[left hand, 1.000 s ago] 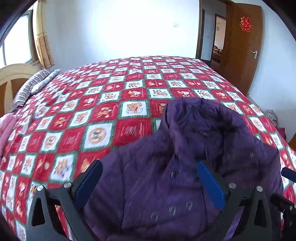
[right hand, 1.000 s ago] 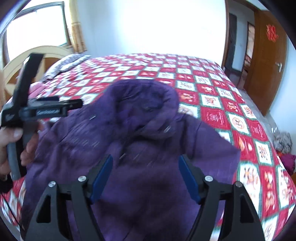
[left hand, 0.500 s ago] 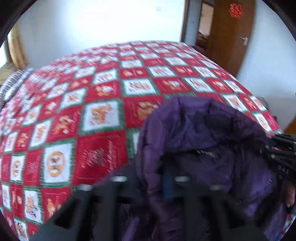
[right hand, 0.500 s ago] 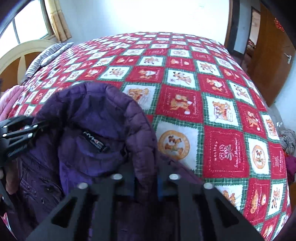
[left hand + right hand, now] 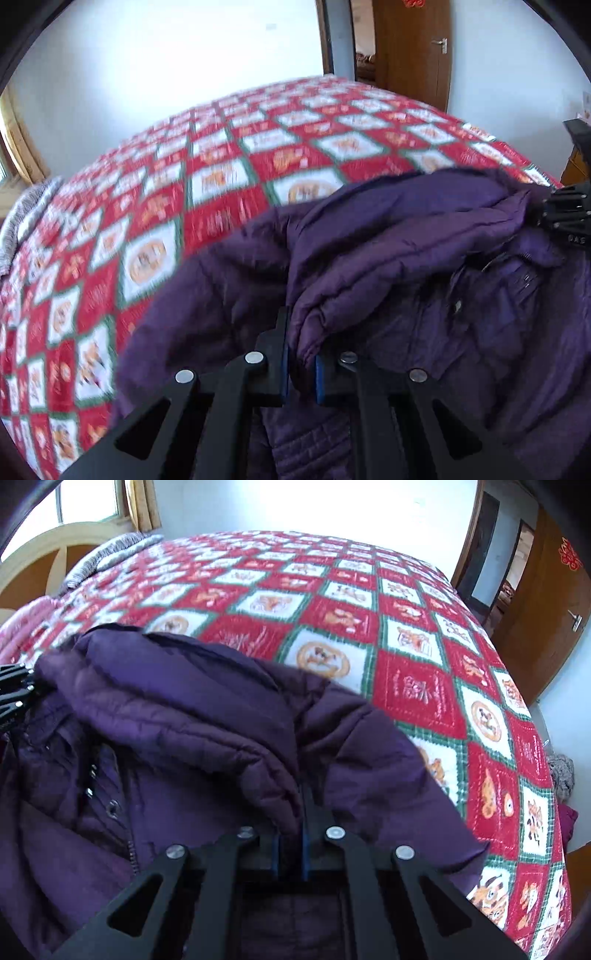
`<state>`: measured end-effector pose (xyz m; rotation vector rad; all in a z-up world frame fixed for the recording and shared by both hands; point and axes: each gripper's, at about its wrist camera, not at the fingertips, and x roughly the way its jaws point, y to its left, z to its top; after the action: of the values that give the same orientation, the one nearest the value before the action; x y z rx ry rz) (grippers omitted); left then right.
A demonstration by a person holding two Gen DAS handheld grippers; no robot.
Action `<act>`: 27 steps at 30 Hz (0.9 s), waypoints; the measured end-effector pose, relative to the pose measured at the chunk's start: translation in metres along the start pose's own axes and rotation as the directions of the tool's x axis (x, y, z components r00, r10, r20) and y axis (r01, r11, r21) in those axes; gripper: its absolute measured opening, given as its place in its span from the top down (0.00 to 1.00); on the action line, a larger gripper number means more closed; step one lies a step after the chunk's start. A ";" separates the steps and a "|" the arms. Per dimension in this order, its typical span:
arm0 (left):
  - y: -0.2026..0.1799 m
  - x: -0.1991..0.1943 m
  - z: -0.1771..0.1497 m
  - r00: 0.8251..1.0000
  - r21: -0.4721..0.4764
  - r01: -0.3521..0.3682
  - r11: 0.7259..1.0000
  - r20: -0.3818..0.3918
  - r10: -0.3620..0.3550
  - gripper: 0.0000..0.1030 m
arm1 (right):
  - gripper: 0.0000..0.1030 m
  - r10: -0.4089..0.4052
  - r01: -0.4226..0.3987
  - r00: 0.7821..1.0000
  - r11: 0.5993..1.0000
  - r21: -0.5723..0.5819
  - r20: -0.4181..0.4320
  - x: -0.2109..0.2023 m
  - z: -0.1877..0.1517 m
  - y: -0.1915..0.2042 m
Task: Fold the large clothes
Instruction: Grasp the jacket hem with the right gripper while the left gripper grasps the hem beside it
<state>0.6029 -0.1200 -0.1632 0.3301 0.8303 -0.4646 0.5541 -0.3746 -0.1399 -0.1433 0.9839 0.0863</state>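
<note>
A dark purple padded jacket (image 5: pixel 406 266) with a hood lies at the near edge of a bed; it fills the lower part of the right wrist view (image 5: pixel 155 738) too. My left gripper (image 5: pixel 301 365) is shut on the hood's left edge. My right gripper (image 5: pixel 291 843) is shut on the hood's right edge. The jacket's front with its zip and snaps (image 5: pixel 110 806) hangs open between the two grippers. Each gripper shows at the side of the other's view, the right one in the left wrist view (image 5: pixel 565 218) and the left one in the right wrist view (image 5: pixel 14 690).
The bed carries a red, white and green patchwork quilt (image 5: pixel 221 177). A striped pillow (image 5: pixel 110 550) and a wooden headboard (image 5: pixel 44 554) are at the far left. A pink cloth (image 5: pixel 22 624) lies at the left edge. A brown door (image 5: pixel 546 602) stands right.
Both grippers went from open above the jacket to shut on the hood's edges. The hood is now pulled toward me and the jacket's front is exposed.
</note>
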 end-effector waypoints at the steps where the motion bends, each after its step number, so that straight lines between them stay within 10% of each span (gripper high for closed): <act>1: 0.002 0.003 -0.002 1.000 -0.011 0.007 1.000 -0.007 -0.007 0.90 | 0.90 -0.004 0.004 1.000 1.000 -0.015 -0.002 -0.002 0.002 0.002; 9: 0.002 0.008 -0.004 0.999 -0.027 0.030 0.999 -0.015 -0.031 0.90 | 0.50 0.016 -0.009 0.996 0.997 -0.083 0.090 -0.070 0.001 -0.003; 16: -0.006 0.009 -0.005 1.000 0.011 -0.014 1.000 -0.006 0.014 0.90 | 0.48 0.115 -0.158 0.963 0.974 0.164 0.243 -0.065 0.048 -0.001; 22: -0.004 -0.033 -0.004 0.995 -0.016 -0.019 1.000 0.101 0.020 0.86 | 0.48 0.114 -0.122 0.992 0.979 0.165 0.054 0.018 0.052 0.021; 25: -0.001 -0.068 0.002 0.980 -0.051 0.042 0.998 0.198 -0.032 0.66 | 0.48 0.106 -0.120 0.989 0.983 0.138 0.107 0.018 0.038 0.019; 27: 0.001 -0.088 0.013 0.956 -0.100 0.046 0.994 0.293 -0.014 0.29 | 0.48 0.102 -0.117 0.988 0.984 0.135 0.115 0.019 0.036 0.018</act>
<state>0.5596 -0.1020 -0.0877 0.1450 0.5690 -0.4822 0.5913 -0.3513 -0.1377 0.0459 0.8870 0.1238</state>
